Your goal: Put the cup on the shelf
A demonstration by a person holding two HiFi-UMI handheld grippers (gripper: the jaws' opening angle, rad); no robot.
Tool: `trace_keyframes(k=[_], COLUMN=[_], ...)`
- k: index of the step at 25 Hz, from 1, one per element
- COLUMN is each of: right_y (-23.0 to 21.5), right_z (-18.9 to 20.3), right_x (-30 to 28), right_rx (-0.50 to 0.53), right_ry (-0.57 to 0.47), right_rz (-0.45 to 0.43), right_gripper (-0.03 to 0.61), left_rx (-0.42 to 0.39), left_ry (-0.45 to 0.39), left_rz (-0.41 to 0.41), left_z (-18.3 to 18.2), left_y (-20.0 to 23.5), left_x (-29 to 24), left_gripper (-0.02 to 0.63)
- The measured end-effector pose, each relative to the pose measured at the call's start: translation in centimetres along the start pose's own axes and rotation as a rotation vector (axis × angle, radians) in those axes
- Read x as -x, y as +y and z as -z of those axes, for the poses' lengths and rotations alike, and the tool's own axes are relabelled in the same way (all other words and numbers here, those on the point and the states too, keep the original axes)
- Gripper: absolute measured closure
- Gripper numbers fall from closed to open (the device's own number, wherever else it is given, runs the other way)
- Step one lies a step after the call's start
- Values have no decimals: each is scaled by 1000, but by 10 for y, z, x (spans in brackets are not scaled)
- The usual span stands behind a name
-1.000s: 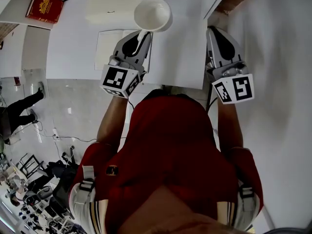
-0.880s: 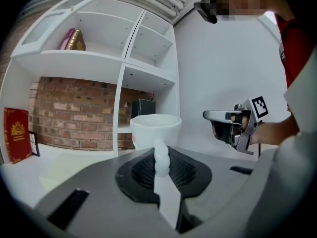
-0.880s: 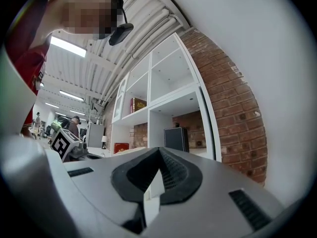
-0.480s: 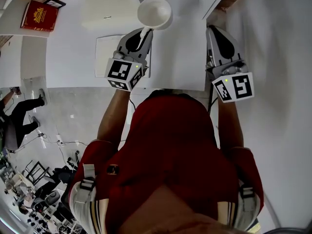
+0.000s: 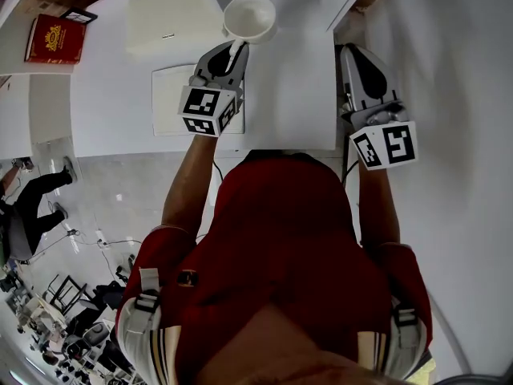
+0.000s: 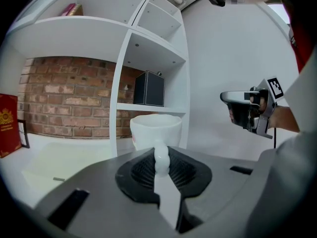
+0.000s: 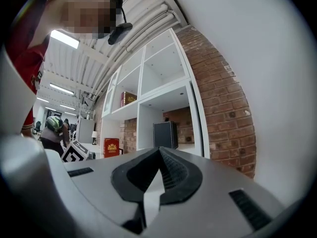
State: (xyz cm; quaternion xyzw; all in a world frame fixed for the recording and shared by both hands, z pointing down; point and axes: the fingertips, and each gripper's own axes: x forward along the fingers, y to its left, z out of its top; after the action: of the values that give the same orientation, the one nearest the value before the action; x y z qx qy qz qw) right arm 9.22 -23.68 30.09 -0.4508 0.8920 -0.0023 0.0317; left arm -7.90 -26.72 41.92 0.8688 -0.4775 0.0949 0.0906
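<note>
A plain white ceramic cup [image 5: 249, 16] with a round open mouth and a small looped handle is seen at the top centre of the head view. In the left gripper view the cup [image 6: 155, 131] stands upright in the middle of the frame, its handle turned toward the camera. That handle is pinched between the jaws of the left gripper [image 6: 161, 158], whose grey body [image 5: 237, 48] lies just below the cup in the head view. Whether the cup's base rests on the white surface beneath it cannot be told.

The jaws of the right gripper [image 7: 159, 150] are pressed together with nothing between them; it [image 5: 350, 51] is held at the right of the head view, well apart from the cup.

A white open shelf unit [image 6: 119, 93] fills the left and centre of the left gripper view, backed by a red brick wall [image 6: 64, 98]. One white upright divider rises directly behind the cup. A black cube-shaped box [image 6: 148, 88] is set on a shelf board above and behind the cup, in the compartment right of that divider. A red book with a gold emblem [image 5: 54, 38] stands at the upper left of the head view, beside a small dark picture frame [image 5: 78, 14]. A flat white rectangular sheet [image 5: 170, 95] lies under the left gripper's marker cube.
</note>
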Motion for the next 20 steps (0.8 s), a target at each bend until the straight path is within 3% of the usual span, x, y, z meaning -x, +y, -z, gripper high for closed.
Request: trace_keyframes(k=[20], right_y=[-9], right_z=[16], right_x=[-4], right_rx=[11], right_ry=[49], right_rz=[35], right_gripper=[581], left_rx=[-19], left_ry=[57], left_rz=[-52], left_z=[27], left_y=[36], left_x=[-64], left_gripper=[567])
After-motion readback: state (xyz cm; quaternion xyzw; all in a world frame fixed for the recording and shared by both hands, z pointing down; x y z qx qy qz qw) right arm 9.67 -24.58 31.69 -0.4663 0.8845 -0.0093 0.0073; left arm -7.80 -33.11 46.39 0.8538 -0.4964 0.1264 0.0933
